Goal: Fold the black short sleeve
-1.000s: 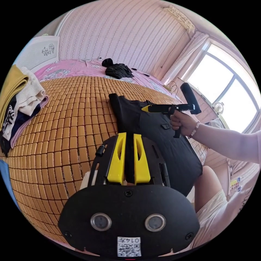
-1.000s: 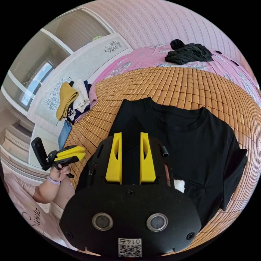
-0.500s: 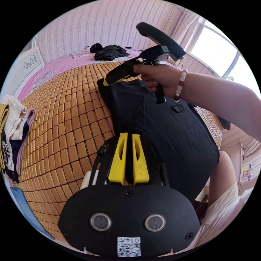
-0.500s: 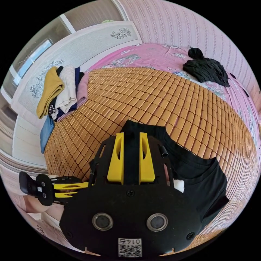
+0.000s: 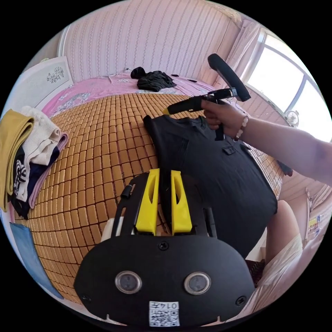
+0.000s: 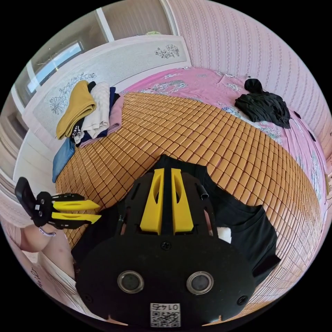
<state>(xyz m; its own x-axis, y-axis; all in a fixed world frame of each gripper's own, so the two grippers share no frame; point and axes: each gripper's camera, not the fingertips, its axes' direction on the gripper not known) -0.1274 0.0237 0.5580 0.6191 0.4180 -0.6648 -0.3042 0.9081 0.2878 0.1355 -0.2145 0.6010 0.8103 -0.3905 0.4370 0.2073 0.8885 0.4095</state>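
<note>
The left gripper (image 5: 164,174) has its jaws narrowly parted, gripping nothing, now lifted off the black short sleeve (image 5: 211,173) on the bamboo mat (image 5: 93,162). The right gripper (image 6: 167,173), jaws narrow too, has drawn back to the shirt's far edge. The right gripper view shows the shirt's unfolded sleeve.

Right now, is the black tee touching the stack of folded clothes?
Apart. The left gripper view shows bare bamboo mat between the black tee and the stack of folded clothes; the right gripper view agrees.
</note>
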